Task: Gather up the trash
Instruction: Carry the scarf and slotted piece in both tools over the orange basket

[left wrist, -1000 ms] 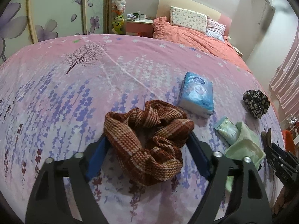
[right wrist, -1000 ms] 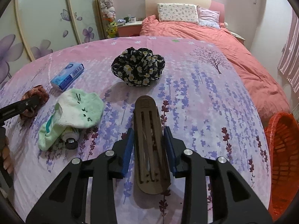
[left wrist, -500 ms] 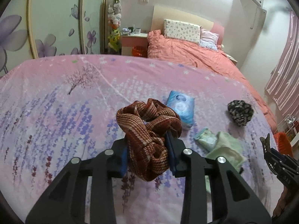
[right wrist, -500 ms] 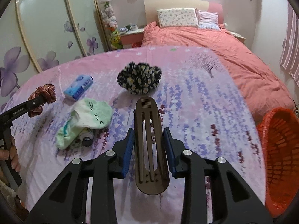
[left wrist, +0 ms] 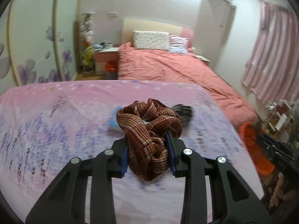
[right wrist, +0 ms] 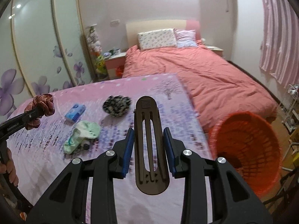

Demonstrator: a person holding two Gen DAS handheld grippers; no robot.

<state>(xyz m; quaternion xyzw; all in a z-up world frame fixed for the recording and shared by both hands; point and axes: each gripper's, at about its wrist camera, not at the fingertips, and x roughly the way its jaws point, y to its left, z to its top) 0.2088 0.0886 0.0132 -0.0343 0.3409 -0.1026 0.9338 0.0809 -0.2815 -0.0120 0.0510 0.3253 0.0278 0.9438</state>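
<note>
Right up close, the left gripper pinches a red-brown scrunchie between its blue pads, and the scrunchie hangs clear above the pink bed cover. The right gripper squeezes a flat dark brown hair clip by its two long sides, and the clip sticks out forward, also off the cover.

A little farther out, a green sock, a blue tissue pack and a black flowery scrunchie lie on the cover, waiting their turn. The orange basket stands on the floor just past the right edge of the bed.

Both pick-ups look done, so this seems to be the carrying step. Next, each hand needs to swing right until its thing hangs over the basket's open mouth, then let go so it drops inside and not on the floor.
</note>
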